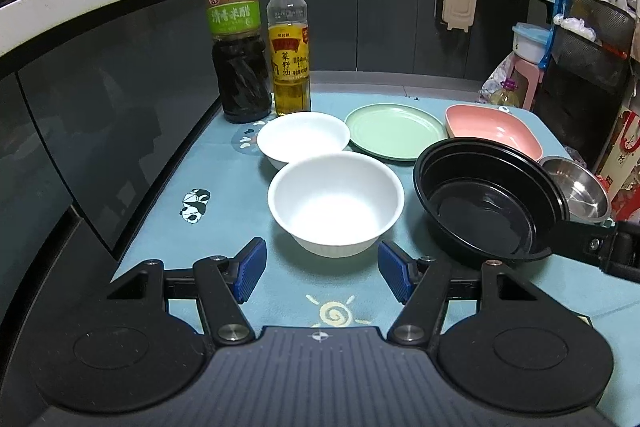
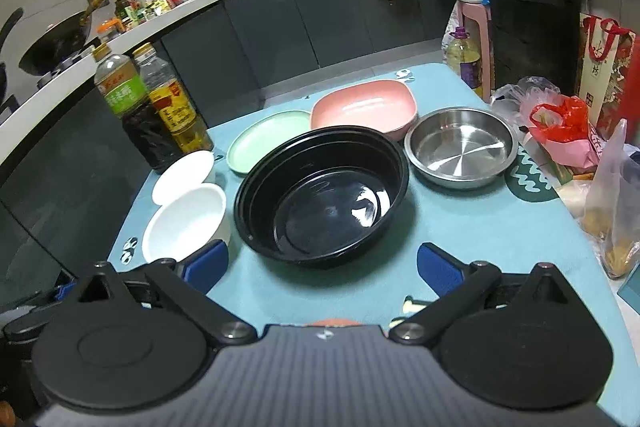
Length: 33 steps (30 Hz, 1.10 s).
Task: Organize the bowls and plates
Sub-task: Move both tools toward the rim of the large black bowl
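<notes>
Nothing is getting stacked yet: both the left gripper (image 1: 319, 269) and right gripper (image 2: 322, 265) are hanging spread and empty at the table's (image 1: 240, 287) near edge, facing the white bowl (image 1: 336, 203) and black bowl (image 2: 322, 205); plates are sitting scattered behind.

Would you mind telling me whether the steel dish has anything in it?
No, the steel dish is empty; its bare shiny bottom shows fully in the right wrist view.

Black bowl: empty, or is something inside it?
Empty. The black bowl shows only bare glossy bottom in both wrist views, sitting upright on the table.
</notes>
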Each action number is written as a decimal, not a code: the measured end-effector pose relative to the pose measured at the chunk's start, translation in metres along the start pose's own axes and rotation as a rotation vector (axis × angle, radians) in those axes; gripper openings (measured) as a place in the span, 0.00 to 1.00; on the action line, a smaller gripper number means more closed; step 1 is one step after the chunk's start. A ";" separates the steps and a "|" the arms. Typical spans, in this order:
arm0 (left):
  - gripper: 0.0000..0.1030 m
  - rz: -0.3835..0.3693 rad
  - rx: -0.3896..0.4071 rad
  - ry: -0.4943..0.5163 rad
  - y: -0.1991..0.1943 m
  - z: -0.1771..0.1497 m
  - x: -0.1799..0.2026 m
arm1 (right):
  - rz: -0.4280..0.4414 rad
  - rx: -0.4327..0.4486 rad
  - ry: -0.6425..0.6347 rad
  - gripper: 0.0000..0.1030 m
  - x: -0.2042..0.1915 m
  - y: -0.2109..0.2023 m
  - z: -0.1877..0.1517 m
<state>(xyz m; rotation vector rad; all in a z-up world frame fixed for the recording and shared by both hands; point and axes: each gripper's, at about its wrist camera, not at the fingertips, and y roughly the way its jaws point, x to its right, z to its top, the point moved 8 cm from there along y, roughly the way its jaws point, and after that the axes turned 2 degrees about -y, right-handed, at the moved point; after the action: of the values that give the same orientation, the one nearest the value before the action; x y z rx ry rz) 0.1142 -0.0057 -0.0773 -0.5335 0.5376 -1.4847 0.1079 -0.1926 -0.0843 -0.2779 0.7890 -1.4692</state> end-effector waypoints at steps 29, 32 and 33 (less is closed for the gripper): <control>0.57 -0.007 -0.030 -0.012 0.020 0.015 0.004 | -0.027 -0.011 -0.040 0.51 0.002 0.020 0.018; 0.57 -0.010 -0.030 -0.015 0.020 0.016 0.004 | -0.026 -0.008 -0.044 0.51 0.000 0.020 0.019; 0.57 -0.010 -0.032 -0.015 0.020 0.016 0.004 | -0.026 -0.008 -0.045 0.51 -0.001 0.020 0.019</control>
<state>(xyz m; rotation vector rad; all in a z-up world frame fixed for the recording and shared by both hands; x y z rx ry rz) 0.1400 -0.0088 -0.0780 -0.5721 0.5484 -1.4830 0.1349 -0.1949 -0.0829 -0.3275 0.7578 -1.4793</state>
